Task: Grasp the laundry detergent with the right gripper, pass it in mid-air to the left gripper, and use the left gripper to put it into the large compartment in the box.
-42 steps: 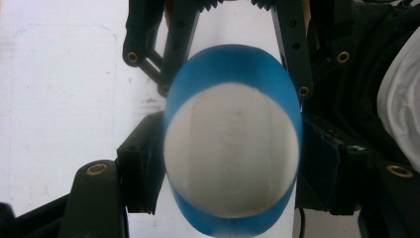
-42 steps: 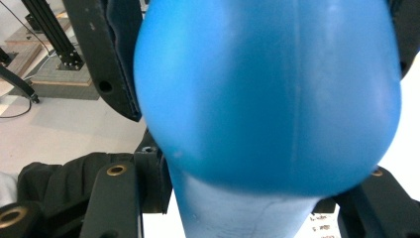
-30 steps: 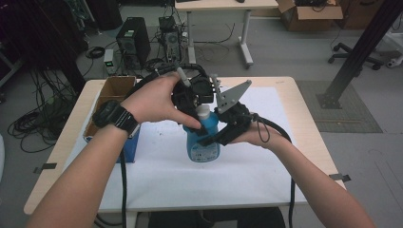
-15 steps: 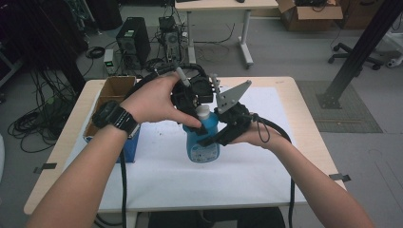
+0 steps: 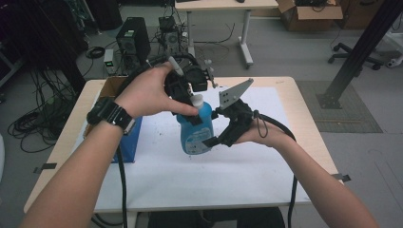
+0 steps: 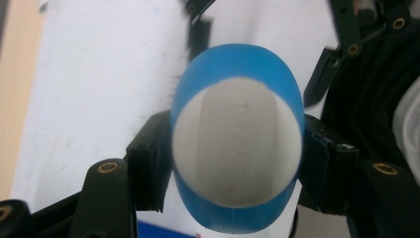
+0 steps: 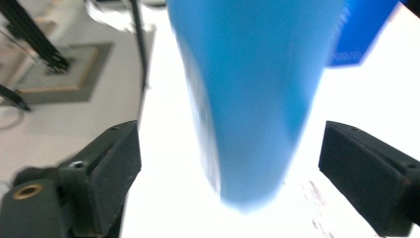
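Note:
A blue bottle (image 5: pixel 196 128) with a white cap (image 5: pixel 197 99) stands upright on the white sheet. My left gripper (image 5: pixel 192 99) comes down from above and is shut on the cap (image 6: pixel 237 144), one pad pressing each side of it. My right gripper (image 5: pixel 216 135) is level at the bottle's right side. Its jaws have just been opening. In the right gripper view the blue bottle (image 7: pixel 252 99) stands between the two pads (image 7: pixel 106 168) with white gaps on both sides, so neither touches it.
A white sheet (image 5: pixel 190 180) covers most of the wooden table (image 5: pixel 304 99). A blue box (image 5: pixel 129 142) and an open cardboard box (image 5: pixel 111 85) sit at the table's left edge. Black cables trail from both grippers across the sheet.
The right gripper's jaws have spread apart and come off the bottle's body. The left gripper stays clamped on the cap, and the bottle has not moved.

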`<state>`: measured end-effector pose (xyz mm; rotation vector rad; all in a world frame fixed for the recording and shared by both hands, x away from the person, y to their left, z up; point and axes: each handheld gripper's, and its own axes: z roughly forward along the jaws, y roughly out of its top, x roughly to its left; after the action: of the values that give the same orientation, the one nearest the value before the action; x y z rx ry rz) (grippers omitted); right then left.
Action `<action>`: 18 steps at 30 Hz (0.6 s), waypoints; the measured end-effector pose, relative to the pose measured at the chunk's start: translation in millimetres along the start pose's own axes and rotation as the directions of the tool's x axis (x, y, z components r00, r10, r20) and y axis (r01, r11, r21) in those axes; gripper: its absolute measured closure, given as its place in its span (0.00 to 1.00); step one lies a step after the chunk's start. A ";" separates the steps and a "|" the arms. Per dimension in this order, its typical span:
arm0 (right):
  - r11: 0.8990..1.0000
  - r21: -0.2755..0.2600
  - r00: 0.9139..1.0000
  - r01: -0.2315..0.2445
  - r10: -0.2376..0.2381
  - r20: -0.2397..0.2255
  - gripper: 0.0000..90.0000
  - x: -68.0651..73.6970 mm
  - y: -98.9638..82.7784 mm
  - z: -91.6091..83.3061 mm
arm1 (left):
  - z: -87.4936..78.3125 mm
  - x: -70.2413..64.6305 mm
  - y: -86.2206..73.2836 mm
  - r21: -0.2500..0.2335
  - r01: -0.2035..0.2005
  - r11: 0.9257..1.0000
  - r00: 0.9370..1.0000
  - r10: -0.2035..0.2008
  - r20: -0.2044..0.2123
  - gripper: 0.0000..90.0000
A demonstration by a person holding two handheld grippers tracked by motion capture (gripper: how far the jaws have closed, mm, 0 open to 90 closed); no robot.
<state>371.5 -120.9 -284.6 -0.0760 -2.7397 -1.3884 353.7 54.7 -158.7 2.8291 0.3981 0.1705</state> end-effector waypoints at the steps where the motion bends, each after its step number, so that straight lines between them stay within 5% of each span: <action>1: 1.000 0.017 1.000 -0.002 0.002 0.019 0.08 -2.0 -2.8 -1.9 | -4.0 3.2 -2.3 0.005 0.025 1.000 1.000 -0.025 -0.014 0.42; 2: 1.000 0.031 0.999 -0.002 0.001 0.038 0.06 -3.7 -6.2 -4.0 | -4.0 3.2 -2.3 0.005 0.025 1.000 1.000 -0.025 -0.014 0.42; 3: 0.999 0.051 0.999 -0.008 0.005 0.045 0.06 -5.5 -9.6 -6.3 | -13.3 10.2 -8.1 0.005 0.086 0.996 0.995 -0.086 -0.043 0.42; 4: 0.999 0.051 0.999 -0.008 0.005 0.045 0.06 -5.5 -9.6 -6.3 | -13.3 10.2 -8.1 0.005 0.086 0.996 0.995 -0.086 -0.043 0.42; 8: 0.986 0.164 0.998 -0.032 0.021 0.066 0.05 -14.0 -28.7 -19.9 | -40.9 30.6 -27.1 -0.017 0.243 0.970 0.963 -0.244 -0.115 0.42; 9: 0.986 0.164 0.998 -0.032 0.021 0.066 0.05 -14.0 -28.7 -19.9 | -40.9 30.6 -27.1 -0.017 0.243 0.970 0.963 -0.244 -0.115 0.42; 10: 0.979 0.199 0.996 -0.045 0.029 0.085 0.05 -16.7 -35.3 -26.7 | -51.3 38.9 -36.2 -0.029 0.314 0.949 0.939 -0.315 -0.140 0.42; 13: 0.967 0.248 0.992 -0.060 0.030 0.124 0.06 -19.8 -43.9 -37.0 | -65.2 50.4 -50.2 -0.040 0.411 0.911 0.894 -0.412 -0.176 0.42; 14: 0.964 0.258 0.990 -0.065 0.030 0.136 0.06 -20.3 -46.5 -40.4 | -65.2 50.4 -50.2 -0.040 0.411 0.911 0.894 -0.412 -0.176 0.42; 15: 0.960 0.269 0.989 -0.073 0.035 0.145 0.06 -20.7 -48.8 -44.0 | -73.6 58.4 -60.8 -0.063 0.494 0.867 0.847 -0.496 -0.190 0.42; 18: 0.953 0.290 0.985 -0.091 0.043 0.169 0.06 -22.4 -55.9 -54.1 | -84.8 68.5 -75.7 -0.078 0.591 0.803 0.773 -0.591 -0.230 0.42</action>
<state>391.7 -197.9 -299.5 -0.2731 -3.0118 -0.9793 386.9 166.0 -94.4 2.5257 1.3168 0.3826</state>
